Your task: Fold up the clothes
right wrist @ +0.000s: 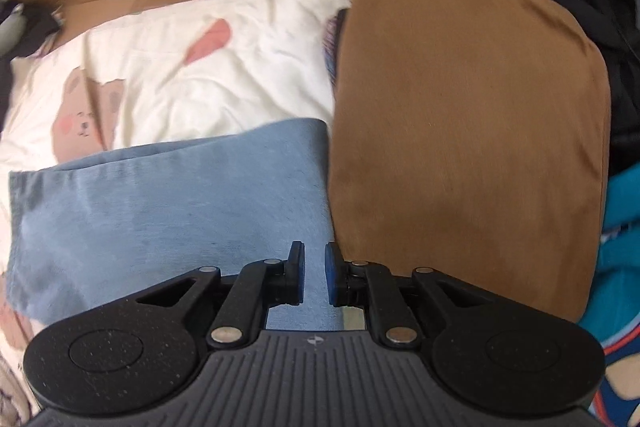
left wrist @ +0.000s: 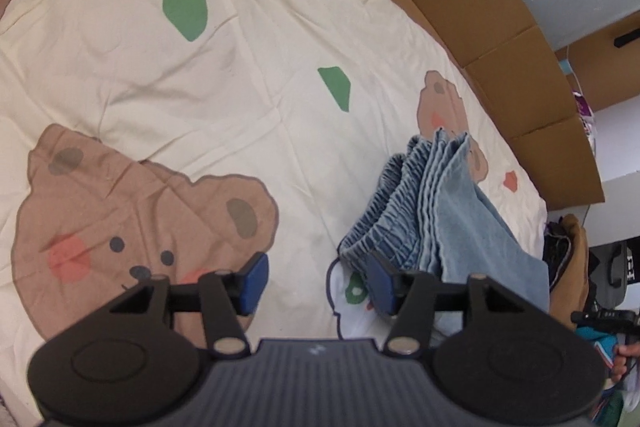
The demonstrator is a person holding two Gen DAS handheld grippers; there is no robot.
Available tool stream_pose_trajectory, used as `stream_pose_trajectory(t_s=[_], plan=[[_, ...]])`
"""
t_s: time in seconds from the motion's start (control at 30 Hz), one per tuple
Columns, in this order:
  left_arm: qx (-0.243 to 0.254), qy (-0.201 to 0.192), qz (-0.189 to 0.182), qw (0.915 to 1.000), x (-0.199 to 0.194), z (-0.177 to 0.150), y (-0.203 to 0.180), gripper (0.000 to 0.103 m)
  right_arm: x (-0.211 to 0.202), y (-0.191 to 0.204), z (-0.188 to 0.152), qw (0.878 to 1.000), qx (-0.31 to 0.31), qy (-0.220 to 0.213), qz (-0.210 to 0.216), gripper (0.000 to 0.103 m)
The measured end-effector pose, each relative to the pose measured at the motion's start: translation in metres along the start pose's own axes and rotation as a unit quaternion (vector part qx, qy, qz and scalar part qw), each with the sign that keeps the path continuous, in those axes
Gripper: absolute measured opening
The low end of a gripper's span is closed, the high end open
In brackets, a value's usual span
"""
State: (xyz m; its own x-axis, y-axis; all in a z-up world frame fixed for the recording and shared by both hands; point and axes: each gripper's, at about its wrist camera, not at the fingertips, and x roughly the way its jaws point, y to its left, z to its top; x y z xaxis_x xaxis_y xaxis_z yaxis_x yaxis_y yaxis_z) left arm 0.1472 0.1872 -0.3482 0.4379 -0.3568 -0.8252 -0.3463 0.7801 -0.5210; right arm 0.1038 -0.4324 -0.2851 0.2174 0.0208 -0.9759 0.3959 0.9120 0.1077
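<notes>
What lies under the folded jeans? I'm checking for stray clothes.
The jeans rest on the cream bear-print bedsheet. A white printed cloth pokes out from under their near edge. Anything else beneath is covered.

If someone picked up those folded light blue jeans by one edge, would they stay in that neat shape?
Probably not. The jeans are soft cloth stacked in loose layers, so they would likely sag and unfold. The gathered elastic waistband suggests stretchy give. Pushed, they would probably bunch up on the bear-print sheet rather than slide.
</notes>
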Motion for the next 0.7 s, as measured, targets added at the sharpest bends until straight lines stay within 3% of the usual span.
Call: stream_pose_trajectory(t_s=[0.03,0.13,0.37,0.7], plan=[[-0.001,0.0,-0.001,1.0,0.0,0.0,-0.001,0.06,-0.002,0.0,0.001,1.0,0.0,0.0,0.006,0.012],[-0.005,-0.001,-0.01,0.9999,0.003,-0.002,-0.004,0.063,0.003,0.002,-0.005,1.0,0.008,0.006,0.008,0.037],[0.001,0.007,-0.036,0.9993,0.016,-0.004,-0.015,0.068,0.039,0.022,-0.03,0.998,-0.022,0.058,-0.007,0.038],[0.021,0.024,-0.097,0.9948,0.036,-0.007,-0.036,0.07,0.045,0.091,-0.016,0.992,-0.115,0.038,0.017,0.04]])
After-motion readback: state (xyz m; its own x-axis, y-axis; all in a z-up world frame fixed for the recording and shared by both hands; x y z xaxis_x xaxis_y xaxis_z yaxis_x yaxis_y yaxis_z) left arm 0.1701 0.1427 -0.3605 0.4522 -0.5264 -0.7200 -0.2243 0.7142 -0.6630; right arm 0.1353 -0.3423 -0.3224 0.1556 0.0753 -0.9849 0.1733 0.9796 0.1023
